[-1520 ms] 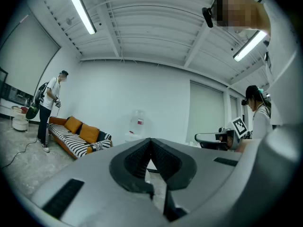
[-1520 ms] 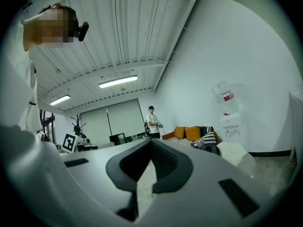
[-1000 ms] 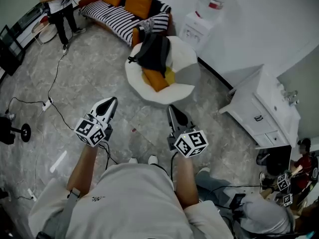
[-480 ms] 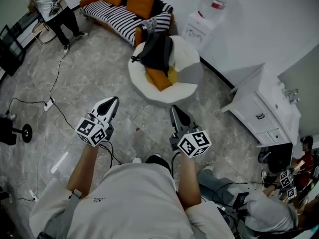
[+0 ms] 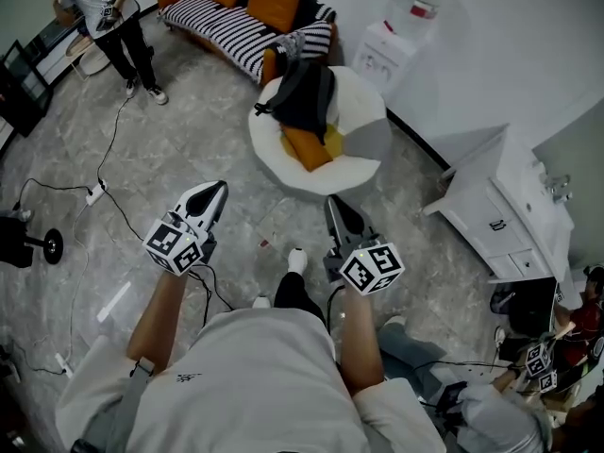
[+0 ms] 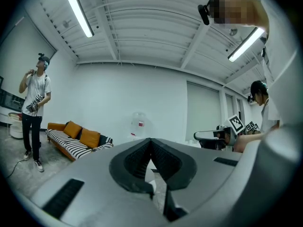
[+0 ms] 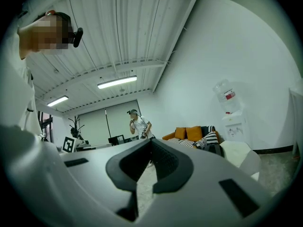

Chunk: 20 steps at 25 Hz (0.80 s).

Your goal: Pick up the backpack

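A black backpack point(image 5: 304, 97) lies slumped on a round white chair point(image 5: 363, 173), beside an orange cushion point(image 5: 307, 146), in the upper middle of the head view. Both grippers are held level over the floor, well short of the chair. My left gripper point(image 5: 215, 189) is shut and holds nothing. My right gripper point(image 5: 332, 203) is also shut and empty, and is the one closer to the chair. In the right gripper view the backpack point(image 7: 213, 148) shows small, beside the white chair point(image 7: 241, 159), right of the shut jaws point(image 7: 151, 140). The left gripper view shows only its shut jaws point(image 6: 150, 140).
A striped sofa point(image 5: 236, 31) with orange cushions stands behind the chair, and a water dispenser point(image 5: 392, 45) is at the wall. A white cabinet point(image 5: 491, 215) is at the right. Cables point(image 5: 94, 192) run across the floor at left. A person point(image 5: 104, 8) stands far left.
The chair and backpack have slid lower in the head view as the wearer stepped toward them, one foot now forward. Both grippers stay shut and side by side.
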Available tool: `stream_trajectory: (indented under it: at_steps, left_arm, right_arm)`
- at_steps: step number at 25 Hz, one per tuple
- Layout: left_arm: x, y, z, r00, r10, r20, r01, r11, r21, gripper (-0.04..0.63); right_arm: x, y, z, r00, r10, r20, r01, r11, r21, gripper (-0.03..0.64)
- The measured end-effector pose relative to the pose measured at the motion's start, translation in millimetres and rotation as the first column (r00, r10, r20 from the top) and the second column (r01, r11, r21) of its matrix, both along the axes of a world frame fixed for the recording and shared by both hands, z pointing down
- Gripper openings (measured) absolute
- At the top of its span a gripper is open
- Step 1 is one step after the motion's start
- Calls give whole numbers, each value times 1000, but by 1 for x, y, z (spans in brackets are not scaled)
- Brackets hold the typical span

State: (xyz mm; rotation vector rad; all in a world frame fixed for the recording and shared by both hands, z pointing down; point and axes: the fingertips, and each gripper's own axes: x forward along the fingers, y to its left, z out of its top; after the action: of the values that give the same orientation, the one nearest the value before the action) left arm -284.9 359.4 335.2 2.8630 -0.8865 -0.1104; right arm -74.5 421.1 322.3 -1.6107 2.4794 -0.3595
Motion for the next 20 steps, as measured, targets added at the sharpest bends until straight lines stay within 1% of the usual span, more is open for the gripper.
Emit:
stream_trajectory:
  at_steps: [4,9,14,17,20]
  left_arm:
    - [11,-22,-1,1000,-16,10,16,1000,-12,2]
    - [37,-56,6,1000,-20,22,21,1000,-21,2]
    - [56,-85,12,999,-37,16,38,999,-27,3]
    - [67,-108,11,998,-54,25,55,998,-23,3]
    - [81,-129,10,997,-69,36,70,997,-27,2]
  right_arm:
    - [11,-27,3,1000,-15,15,15,1000,-11,6]
    - [32,-66,13,999,-37,14,38,999,-25,6]
    - [52,-100,22,997,-55,48,56,998,-39,6]
    - [65,-127,23,996,-67,64,70,997,-42,6]
    - [78,-152,20,995,-90,42,92,995,-40,6]
